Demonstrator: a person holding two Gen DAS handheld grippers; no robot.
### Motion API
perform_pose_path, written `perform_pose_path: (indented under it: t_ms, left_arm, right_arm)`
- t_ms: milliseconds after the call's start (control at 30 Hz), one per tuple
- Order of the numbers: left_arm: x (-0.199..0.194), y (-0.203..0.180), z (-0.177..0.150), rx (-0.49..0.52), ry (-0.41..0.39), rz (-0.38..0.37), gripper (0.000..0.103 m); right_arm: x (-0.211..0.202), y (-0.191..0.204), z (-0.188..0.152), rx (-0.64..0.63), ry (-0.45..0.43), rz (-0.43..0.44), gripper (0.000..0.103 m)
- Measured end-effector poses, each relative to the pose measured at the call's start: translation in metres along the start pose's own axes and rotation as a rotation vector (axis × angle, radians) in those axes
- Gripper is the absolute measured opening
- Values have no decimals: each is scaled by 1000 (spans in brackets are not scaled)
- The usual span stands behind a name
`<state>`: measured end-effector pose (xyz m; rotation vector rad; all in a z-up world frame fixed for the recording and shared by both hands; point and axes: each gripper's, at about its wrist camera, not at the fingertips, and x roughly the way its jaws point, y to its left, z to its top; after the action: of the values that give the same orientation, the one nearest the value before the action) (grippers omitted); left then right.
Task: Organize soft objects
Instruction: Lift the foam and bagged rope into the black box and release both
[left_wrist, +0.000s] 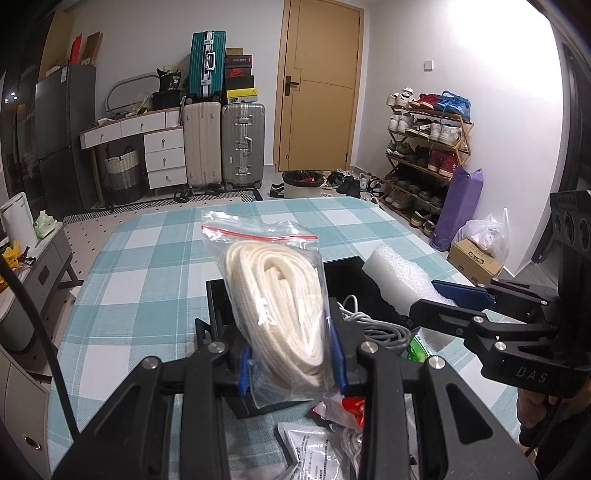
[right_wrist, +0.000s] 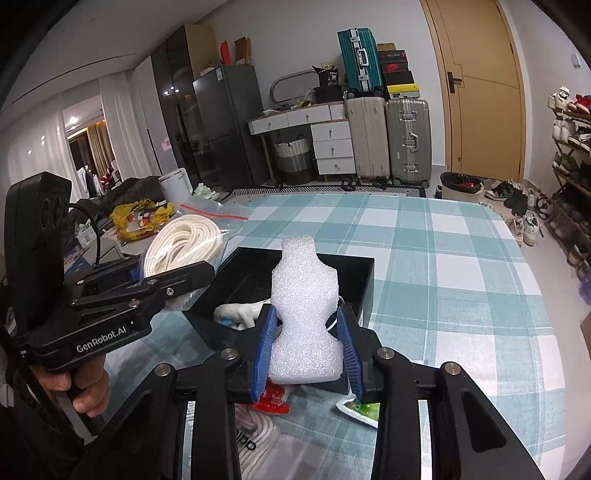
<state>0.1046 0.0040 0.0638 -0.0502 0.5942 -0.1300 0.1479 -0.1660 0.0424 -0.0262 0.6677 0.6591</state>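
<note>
Leftmost, the left gripper (left_wrist: 291, 354) was seen pinched on a clear zip bag (left_wrist: 275, 295) of coiled white strap, the blue pads (left_wrist: 243, 369) pressed into the bag's lower sides. The bag was held upright over the near-left corner of a black tray (right_wrist: 354, 273), its long axis running away from the gripper and its red-striped seal at the far end. Inside the tray, a white bundle (right_wrist: 236, 314) and a grey-white cable (left_wrist: 373, 325) were lying. Further right, the right gripper (right_wrist: 308, 350) was clamped on a white foam piece (right_wrist: 304, 317), squeezed at its waist, held above the tray's near edge with its long axis pointing away and its narrow end farthest. On the checked tablecloth (right_wrist: 443, 258) near the tray, a red packet (right_wrist: 271, 400) and a green packet (right_wrist: 360, 410) were lying.
</note>
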Motion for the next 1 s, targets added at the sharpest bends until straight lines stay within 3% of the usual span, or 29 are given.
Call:
perform_pose_path:
  t_ms: [1000]
  left_arm:
    - [49, 5, -10, -3, 109, 3, 33]
  right_arm:
    - [64, 9, 19, -90, 47, -62, 34]
